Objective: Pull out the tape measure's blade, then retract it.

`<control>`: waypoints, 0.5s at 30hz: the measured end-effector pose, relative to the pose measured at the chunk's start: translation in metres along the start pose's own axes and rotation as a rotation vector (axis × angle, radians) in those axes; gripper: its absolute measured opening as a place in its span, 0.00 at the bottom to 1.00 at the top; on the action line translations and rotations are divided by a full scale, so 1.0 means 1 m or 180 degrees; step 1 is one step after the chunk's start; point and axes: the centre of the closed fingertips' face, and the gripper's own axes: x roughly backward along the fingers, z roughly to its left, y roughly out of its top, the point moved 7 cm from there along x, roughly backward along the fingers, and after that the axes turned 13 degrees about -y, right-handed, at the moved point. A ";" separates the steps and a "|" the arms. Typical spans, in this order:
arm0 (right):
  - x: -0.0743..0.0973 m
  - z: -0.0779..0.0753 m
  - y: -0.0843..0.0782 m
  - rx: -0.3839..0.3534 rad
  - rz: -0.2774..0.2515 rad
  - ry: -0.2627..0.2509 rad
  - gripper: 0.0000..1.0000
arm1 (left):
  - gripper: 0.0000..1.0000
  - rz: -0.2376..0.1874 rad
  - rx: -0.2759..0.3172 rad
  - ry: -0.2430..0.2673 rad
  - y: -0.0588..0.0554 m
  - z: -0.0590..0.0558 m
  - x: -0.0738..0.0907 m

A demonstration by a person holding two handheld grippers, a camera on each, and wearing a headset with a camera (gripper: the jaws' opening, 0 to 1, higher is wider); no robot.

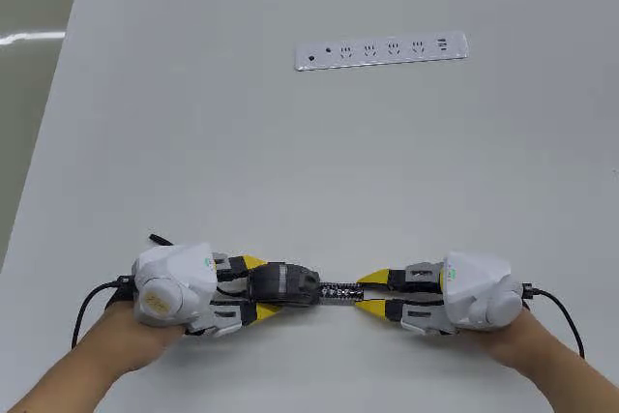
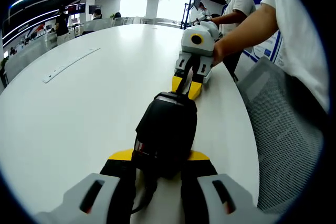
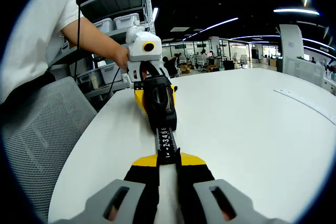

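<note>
On the white desk (image 1: 290, 162), well nearer the person than the power strip (image 1: 381, 50), the left gripper (image 1: 259, 285) is clamped around the black tape measure (image 1: 284, 283). The right gripper (image 1: 371, 292) pinches its short drawn-out blade (image 1: 338, 290).
</note>
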 end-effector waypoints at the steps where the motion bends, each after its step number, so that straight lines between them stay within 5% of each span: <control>1: 0.000 0.000 0.000 0.0004 -0.0001 -0.0004 0.10 | 0.29 -0.0002 0.0005 0.0001 0.000 0.000 0.000; 15: 0.010 -0.006 -0.004 -0.0061 0.0003 0.0011 0.10 | 0.29 -0.0012 0.0007 0.0008 0.000 0.001 -0.001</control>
